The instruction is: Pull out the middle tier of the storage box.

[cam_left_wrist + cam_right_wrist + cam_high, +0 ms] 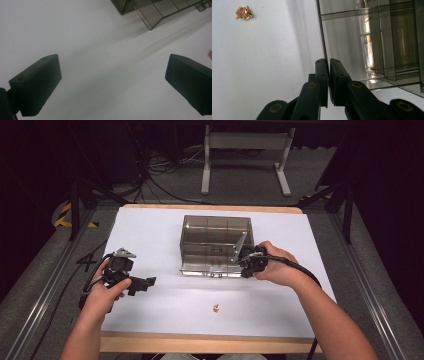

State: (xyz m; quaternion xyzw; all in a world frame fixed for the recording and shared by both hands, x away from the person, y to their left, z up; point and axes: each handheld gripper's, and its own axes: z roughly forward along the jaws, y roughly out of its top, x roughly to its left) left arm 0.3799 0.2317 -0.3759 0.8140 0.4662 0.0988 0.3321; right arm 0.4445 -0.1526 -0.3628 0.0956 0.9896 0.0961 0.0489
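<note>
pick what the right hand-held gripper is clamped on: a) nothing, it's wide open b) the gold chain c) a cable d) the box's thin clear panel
d: in the right gripper view the right hand-held gripper pinches the thin edge of the panel of the smoky box; the chain lies apart on the table.

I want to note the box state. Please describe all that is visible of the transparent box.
The box is smoky-brown clear plastic, rectangular, split by thin walls into compartments that look empty. It stands on the white table sheet, toward the far middle. Its thin lid panel is pinched at the edge by the right gripper, at the box's front right.
</note>
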